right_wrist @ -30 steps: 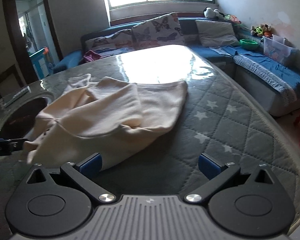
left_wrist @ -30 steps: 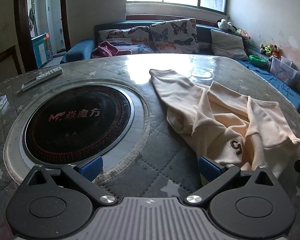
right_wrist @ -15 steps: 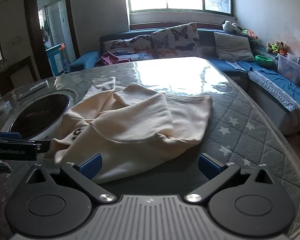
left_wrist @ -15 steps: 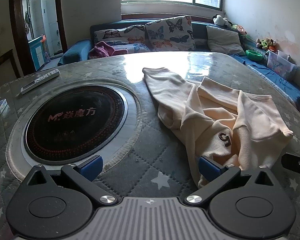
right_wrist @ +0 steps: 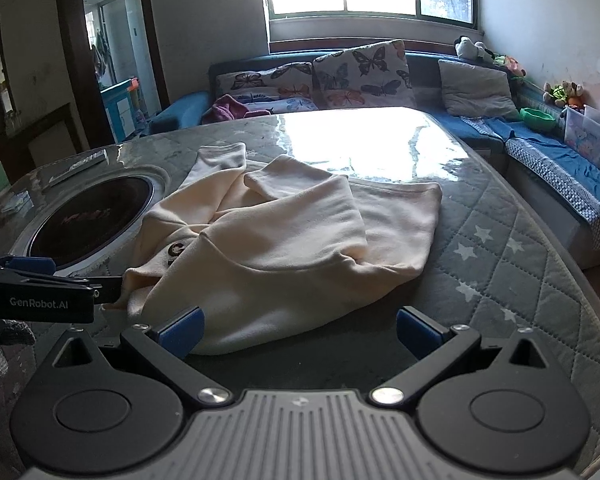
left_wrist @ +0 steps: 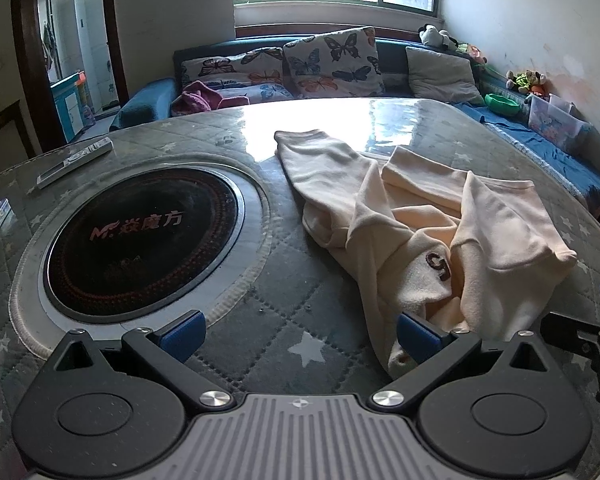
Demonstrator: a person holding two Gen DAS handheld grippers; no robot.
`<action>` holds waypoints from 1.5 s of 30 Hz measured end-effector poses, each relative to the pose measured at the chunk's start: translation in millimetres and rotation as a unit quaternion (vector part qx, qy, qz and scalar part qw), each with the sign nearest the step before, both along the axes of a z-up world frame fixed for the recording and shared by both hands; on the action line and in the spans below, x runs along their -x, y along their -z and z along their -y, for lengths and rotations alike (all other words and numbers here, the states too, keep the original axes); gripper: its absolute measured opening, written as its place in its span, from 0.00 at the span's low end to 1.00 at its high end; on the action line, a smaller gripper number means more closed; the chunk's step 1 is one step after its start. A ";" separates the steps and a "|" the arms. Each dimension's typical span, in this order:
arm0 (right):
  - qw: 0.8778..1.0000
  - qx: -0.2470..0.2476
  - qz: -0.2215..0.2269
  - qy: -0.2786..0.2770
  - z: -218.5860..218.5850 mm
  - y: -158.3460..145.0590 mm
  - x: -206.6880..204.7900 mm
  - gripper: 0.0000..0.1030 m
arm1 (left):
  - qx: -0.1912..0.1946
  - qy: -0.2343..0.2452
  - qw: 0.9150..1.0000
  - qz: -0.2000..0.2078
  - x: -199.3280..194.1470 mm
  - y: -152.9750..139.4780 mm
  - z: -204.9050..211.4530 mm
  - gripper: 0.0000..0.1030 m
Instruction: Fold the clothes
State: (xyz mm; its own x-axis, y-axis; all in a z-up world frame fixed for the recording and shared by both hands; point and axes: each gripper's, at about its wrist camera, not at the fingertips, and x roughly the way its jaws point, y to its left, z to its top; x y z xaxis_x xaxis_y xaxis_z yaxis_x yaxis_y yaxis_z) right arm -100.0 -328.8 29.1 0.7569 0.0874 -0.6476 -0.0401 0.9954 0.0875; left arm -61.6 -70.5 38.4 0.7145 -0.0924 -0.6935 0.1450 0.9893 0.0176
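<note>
Cream fleece sweatshirt (left_wrist: 428, 220) lies crumpled on the round table with grey star-quilted cover (left_wrist: 268, 320), right of centre in the left wrist view; centre of frame in the right wrist view (right_wrist: 284, 236). One sleeve runs toward the upper middle of the frame, cuff near the window glare on the tabletop. Small dark embroidered mark (left_wrist: 438, 261) shows on a fold facing the near edge

Left gripper (left_wrist: 300, 330): blue-padded fingers spread wide, nothing between them. Its right-hand pad sits just at the sweatshirt's near hem, lower right of frame; contact cannot be told

Right gripper (right_wrist: 298, 330): fingers likewise wide apart, empty. Left-hand pad just at the garment's near edge, lower left of centre; the gap between the pads looks onto bare cover and the hem

Each gripper shows in the other's view: the right one at the far right edge, the left one, black body lettered "GenRobot.AI", at the left edge beside the garment

Round black glass cooktop (left_wrist: 140, 236) set into the table, left half of frame. Slim grey remote control (left_wrist: 74, 162) upper left. Blue sofa with butterfly-print cushions (left_wrist: 332, 62) behind the table, under the window
</note>
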 end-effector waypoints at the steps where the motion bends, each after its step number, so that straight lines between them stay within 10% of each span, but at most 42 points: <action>1: 1.000 0.001 0.000 0.000 -0.1 -0.1 0.2 1.00 | -0.001 0.001 1.000 0.000 0.6 -0.2 0.9 1.00; 45: 1.000 0.023 0.011 0.005 1.2 -11.8 -4.4 1.00 | -0.008 0.036 0.999 0.000 4.7 -9.6 18.7 1.00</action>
